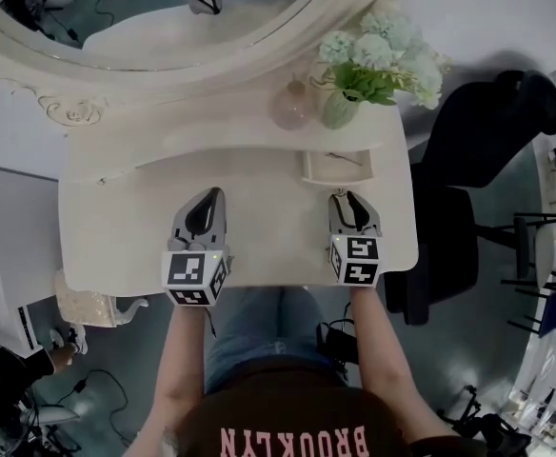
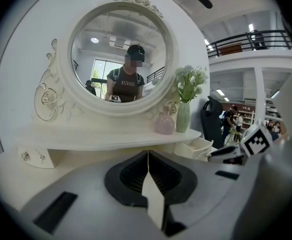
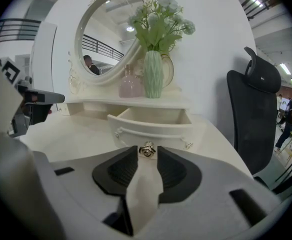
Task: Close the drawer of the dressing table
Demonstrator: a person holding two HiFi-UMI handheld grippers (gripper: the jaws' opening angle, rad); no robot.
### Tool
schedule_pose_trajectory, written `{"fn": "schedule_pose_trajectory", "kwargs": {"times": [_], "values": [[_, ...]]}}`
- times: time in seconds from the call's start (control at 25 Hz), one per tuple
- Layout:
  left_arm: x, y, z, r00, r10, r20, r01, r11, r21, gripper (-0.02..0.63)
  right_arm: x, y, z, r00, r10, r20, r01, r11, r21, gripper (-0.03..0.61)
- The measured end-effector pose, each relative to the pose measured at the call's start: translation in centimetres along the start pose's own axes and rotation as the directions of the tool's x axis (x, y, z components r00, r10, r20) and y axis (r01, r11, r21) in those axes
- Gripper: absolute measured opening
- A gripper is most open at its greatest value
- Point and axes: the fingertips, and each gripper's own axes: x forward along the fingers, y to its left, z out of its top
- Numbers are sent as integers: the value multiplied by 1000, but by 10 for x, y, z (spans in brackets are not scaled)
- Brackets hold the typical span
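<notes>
The cream dressing table (image 1: 126, 217) has a small drawer (image 1: 335, 167) pulled out under its right shelf. My right gripper (image 1: 351, 201) hovers over the tabletop just in front of that drawer. In the right gripper view the drawer (image 3: 151, 121) fills the middle, and its metal rose knob (image 3: 147, 149) shows in the narrow gap of my right gripper (image 3: 146, 154). Those jaws stand slightly apart, and the pads do not press on the knob. My left gripper (image 1: 208, 198) hangs over the table's middle, shut and empty (image 2: 148, 156). From there the drawer (image 2: 198, 146) lies off to the right.
An oval mirror (image 1: 145, 17) stands at the back. A pink bottle (image 1: 292, 108) and a green vase of flowers (image 1: 340, 108) sit on the shelf above the drawer. A black office chair (image 1: 478, 160) stands right of the table. A closed small drawer (image 2: 33, 156) is at the shelf's left.
</notes>
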Motion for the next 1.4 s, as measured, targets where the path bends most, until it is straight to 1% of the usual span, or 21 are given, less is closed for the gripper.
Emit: {"fn": "schedule_pose_trajectory", "kwargs": {"times": [0.04, 0.32, 0.6, 1.4], "values": [[1, 0, -1, 1000, 1, -1, -1, 1000, 1, 5, 1, 0, 0, 1000, 1, 0, -1, 1000, -7, 88], [0, 9, 2, 999, 34, 3, -34, 999, -8, 5, 1, 0, -2, 1000, 9, -18, -10, 1000, -24, 84], [-2, 18, 9, 998, 64, 15, -63, 998, -18, 5, 1, -1, 5, 1000, 18, -19, -19, 999, -29, 83], [12, 43, 25, 995, 94, 36, -93, 995, -26, 5, 35, -7, 28, 1000, 13, -26, -13, 1000, -21, 83]]}}
